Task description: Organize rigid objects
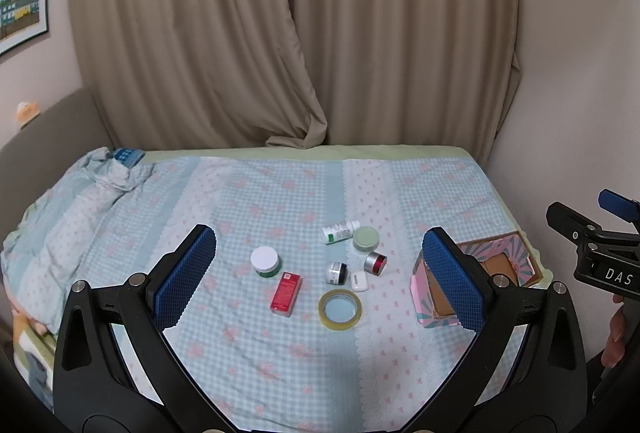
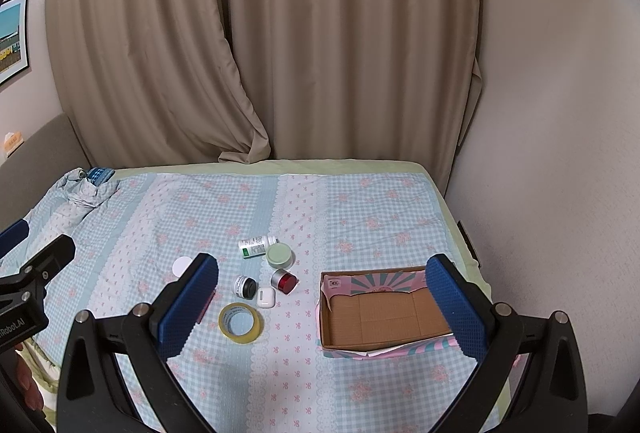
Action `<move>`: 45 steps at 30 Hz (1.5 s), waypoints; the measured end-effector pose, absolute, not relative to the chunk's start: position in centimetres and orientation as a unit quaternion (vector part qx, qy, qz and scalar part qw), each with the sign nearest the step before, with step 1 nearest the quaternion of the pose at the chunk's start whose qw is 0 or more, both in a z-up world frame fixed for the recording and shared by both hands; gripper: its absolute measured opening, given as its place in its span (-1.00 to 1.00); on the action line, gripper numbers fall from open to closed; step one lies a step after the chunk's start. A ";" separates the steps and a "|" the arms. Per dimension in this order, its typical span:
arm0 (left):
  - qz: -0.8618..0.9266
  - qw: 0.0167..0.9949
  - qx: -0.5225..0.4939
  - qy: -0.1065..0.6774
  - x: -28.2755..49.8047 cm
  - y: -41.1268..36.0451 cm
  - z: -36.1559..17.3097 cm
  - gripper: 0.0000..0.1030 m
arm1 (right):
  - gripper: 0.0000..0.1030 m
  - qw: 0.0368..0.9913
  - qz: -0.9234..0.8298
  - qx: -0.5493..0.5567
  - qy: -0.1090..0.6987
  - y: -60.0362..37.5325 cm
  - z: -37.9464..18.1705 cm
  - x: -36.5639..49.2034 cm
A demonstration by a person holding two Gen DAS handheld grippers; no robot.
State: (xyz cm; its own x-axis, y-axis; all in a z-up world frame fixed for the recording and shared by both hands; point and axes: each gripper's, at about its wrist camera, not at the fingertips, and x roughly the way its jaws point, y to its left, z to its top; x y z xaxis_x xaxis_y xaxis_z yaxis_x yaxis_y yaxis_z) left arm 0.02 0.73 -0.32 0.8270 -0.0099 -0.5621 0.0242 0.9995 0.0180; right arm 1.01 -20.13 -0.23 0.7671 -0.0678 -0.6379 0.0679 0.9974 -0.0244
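Observation:
Several small items lie grouped mid-bed: a red box [image 1: 285, 292], a white-lidded green jar [image 1: 265, 261], a tape roll [image 1: 340, 310], a white earbud case [image 1: 358, 280], a black-capped jar [image 1: 336, 272], a red-capped silver jar [image 1: 375, 262], a pale green tin [image 1: 365, 238] and a white bottle [image 1: 340, 231] lying on its side. An empty pink cardboard box [image 2: 384, 313] sits at the right. My left gripper [image 1: 318, 273] hovers open above the group. Over the tape roll [image 2: 240, 323] and the box, my right gripper [image 2: 322, 309] is open, holding nothing.
A checked floral sheet [image 1: 280, 193] covers the bed. A crumpled bundle with a blue item [image 1: 127, 155] lies at the far left corner. Beige curtains [image 1: 280, 33] hang behind, and a white wall [image 2: 560, 153] runs along the right edge. A hand [image 1: 614, 337] holds the right gripper.

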 end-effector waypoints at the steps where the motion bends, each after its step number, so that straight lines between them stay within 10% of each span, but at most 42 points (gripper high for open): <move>1: -0.009 0.956 0.012 0.295 0.1 0.7 -0.3 0.99 | 1.00 0.940 -0.036 0.000 0.339 -20.1 -0.2 1.0; 26: 0.020 0.944 0.012 0.330 2.1 2.5 -1.6 0.99 | 1.00 0.939 -0.014 -0.003 0.344 -18.9 -1.0 1.4; 45: -0.073 0.860 0.060 0.501 15.7 12.5 -20.5 0.99 | 1.00 0.890 -0.028 0.045 0.453 -9.9 -18.0 7.0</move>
